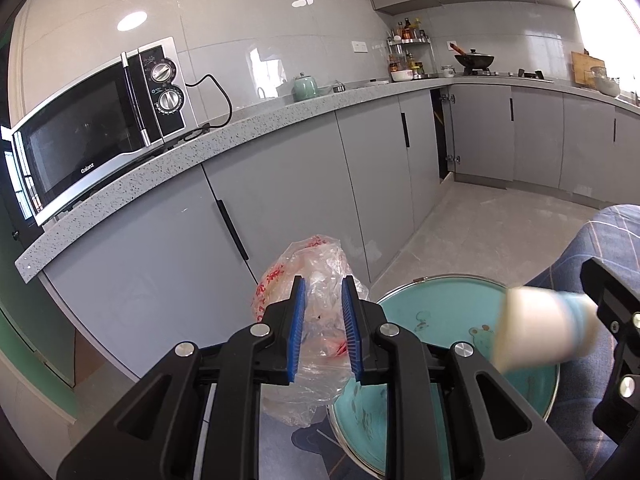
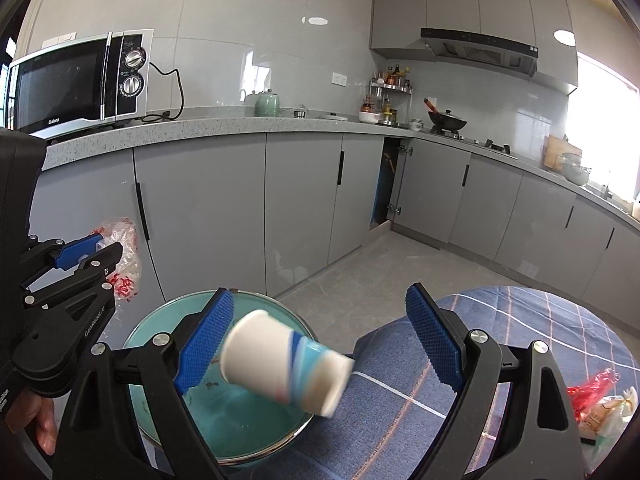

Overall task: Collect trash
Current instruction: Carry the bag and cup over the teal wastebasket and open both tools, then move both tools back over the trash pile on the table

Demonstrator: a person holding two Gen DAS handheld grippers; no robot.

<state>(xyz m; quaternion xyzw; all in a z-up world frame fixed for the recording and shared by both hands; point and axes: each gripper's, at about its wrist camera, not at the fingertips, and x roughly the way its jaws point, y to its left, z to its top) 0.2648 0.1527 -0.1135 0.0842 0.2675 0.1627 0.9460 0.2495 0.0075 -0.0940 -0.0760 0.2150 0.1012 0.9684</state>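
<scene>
Paper cup: white paper cup with blue bands (image 2: 286,364), blurred, lying sideways between the right gripper's (image 2: 320,336) blue pads, touching neither (jaws spread wide).
Plastic bag: crumpled clear plastic bag with red print (image 1: 316,316), pinched between the left gripper's (image 1: 324,328) narrow-set pads.
Bin: round teal bin with metal rim (image 2: 160,320), below both grippers.
Cloth: blue checked fabric (image 2: 400,392), under the right gripper.

"Galanz" stands on the microwave (image 1: 92,132) front; "GenRobot.AI" runs along the left tongs (image 2: 90,258) arm.
</scene>
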